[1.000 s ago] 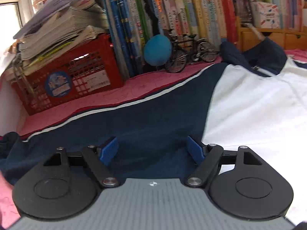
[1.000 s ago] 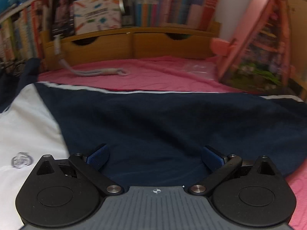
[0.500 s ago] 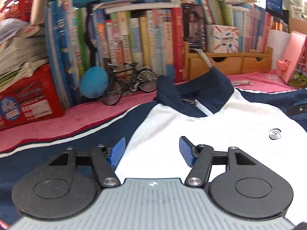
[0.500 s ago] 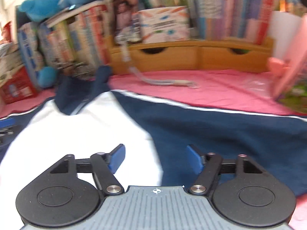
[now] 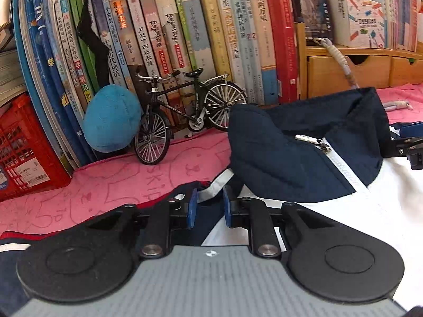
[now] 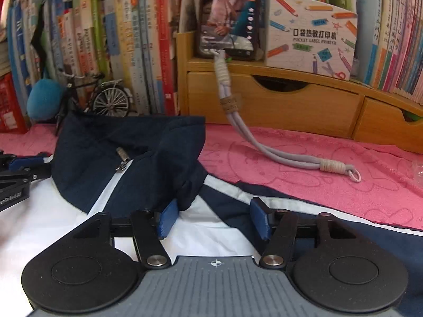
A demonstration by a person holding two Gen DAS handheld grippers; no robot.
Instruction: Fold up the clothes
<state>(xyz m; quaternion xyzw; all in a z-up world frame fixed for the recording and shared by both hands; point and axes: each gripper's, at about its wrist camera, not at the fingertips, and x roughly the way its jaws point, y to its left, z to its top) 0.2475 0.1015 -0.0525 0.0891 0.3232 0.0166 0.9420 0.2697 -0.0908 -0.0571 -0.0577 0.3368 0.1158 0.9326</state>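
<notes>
Jacket (image 5: 304,158) lies spread on the pink desk cover (image 5: 105,182); left gripper (image 5: 208,208) closing narrowly around its shoulder seam, right gripper (image 6: 211,218) half-spread at the other shoulder; both should pinch evenly before lifting.

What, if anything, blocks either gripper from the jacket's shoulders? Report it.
Nothing visible does. The left gripper has been closing around the jacket's shoulder seam; the right gripper has just opened wider and sits on the other shoulder, beside the collar.

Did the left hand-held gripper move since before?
Yes. The left hand-held gripper slid right along the jacket; the red crate is now at the frame's left edge.
</notes>
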